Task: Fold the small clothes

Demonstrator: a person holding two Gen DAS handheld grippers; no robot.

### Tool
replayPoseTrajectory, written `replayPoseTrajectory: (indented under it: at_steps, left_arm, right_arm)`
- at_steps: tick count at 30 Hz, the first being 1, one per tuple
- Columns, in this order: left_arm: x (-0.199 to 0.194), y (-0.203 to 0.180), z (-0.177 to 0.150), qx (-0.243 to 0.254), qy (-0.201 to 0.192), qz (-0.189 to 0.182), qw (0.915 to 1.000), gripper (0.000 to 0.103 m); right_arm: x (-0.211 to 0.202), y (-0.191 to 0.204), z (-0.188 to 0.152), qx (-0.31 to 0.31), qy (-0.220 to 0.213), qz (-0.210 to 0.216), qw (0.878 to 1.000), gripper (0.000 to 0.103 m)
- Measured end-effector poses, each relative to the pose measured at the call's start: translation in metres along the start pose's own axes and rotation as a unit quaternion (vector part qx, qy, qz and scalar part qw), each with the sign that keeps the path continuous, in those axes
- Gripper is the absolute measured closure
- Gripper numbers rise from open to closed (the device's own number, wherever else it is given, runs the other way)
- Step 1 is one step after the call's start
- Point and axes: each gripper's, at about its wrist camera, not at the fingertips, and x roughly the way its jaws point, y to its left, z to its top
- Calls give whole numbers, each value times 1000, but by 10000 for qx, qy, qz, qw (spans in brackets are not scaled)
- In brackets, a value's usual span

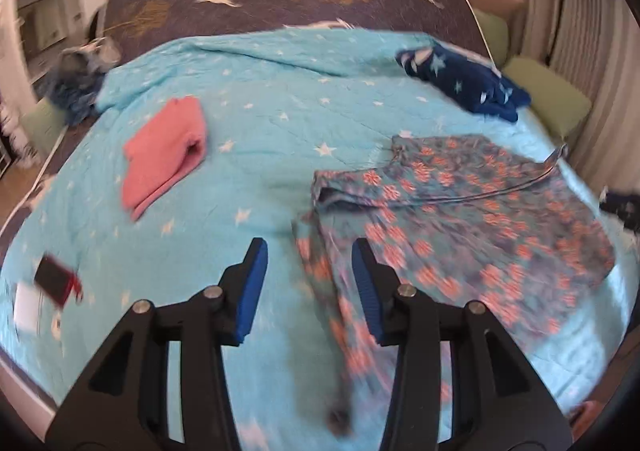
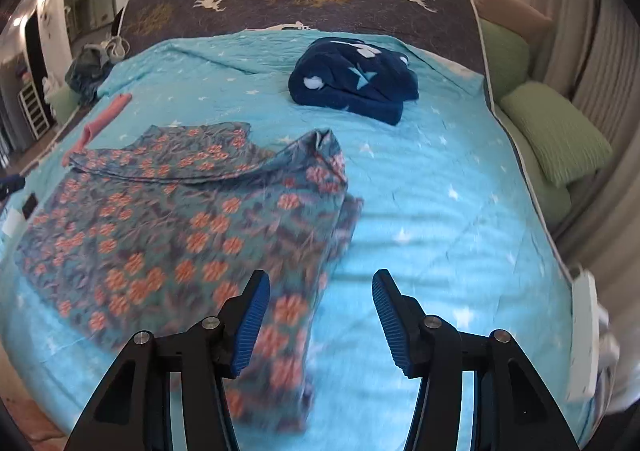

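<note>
A blue-grey garment with orange flowers (image 1: 460,219) lies partly folded on the turquoise star bedspread (image 1: 260,171); it also shows in the right wrist view (image 2: 172,227). A folded pink garment (image 1: 164,155) lies to its left, seen edge-on in the right wrist view (image 2: 104,119). A crumpled navy star garment (image 1: 464,83) lies further back, also in the right wrist view (image 2: 352,79). My left gripper (image 1: 310,251) is open and empty above the floral garment's left edge. My right gripper (image 2: 320,283) is open and empty above its right edge.
Green pillows (image 2: 556,135) lie along the bed's right side. A dark phone and white cards (image 1: 52,287) lie at the near left of the bed. A bundle of clothes (image 2: 92,67) sits at the far left corner. A white object (image 2: 584,331) is at the right edge.
</note>
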Motion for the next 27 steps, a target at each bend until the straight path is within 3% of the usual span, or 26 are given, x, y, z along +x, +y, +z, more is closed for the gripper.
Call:
replayPoseTrajectory:
  at_steps: [3,6,8,12,18,19,20,21,22,23,27]
  left_arm:
    - [39,3,13,384,315,-71,9987,58]
    - [60,-3,16,668,535,-242,9960,58]
    - [69,-10,17,848,621,-349,9938,57]
    - [78,-20,23,1185,538,-136,9914,47]
    - [98,-26,39,1467,543,-100,9876,47]
    - [101,-27,43,1468,540,-92,9876,55]
    - [104,-27,47,1428,549,-87,9882,72]
    - [111,-25,54,1278,622,-78,9898,80]
    - [118,-21,58,1105,665,-39,9916,81]
    - [125,-16,63,872,679,-6,9939,81]
    - [158,15,74,-97,868,572,9945,81]
  right_arm:
    - [15,1,18,-188,-47,186,9996,48]
    - [37,-6,38,-394,-1,117,9992,34]
    - [51,-7,48,-470,149,-13,9988,33]
    - [74,-8,62,-625,336,235,9972,33]
    - [91,-1,79,-965,251,424,9941,33]
    - [94,0,82,-984,217,425,9940,34]
    - [97,1,86,-952,205,341,9947,46]
    - [103,0,90,-828,270,155,9961,60]
    - [108,-2,92,-706,364,48,9968,92]
    - [118,-11,96,-335,523,-52,9981,97]
    - [157,-56,98,1144,1016,-63,9882,94]
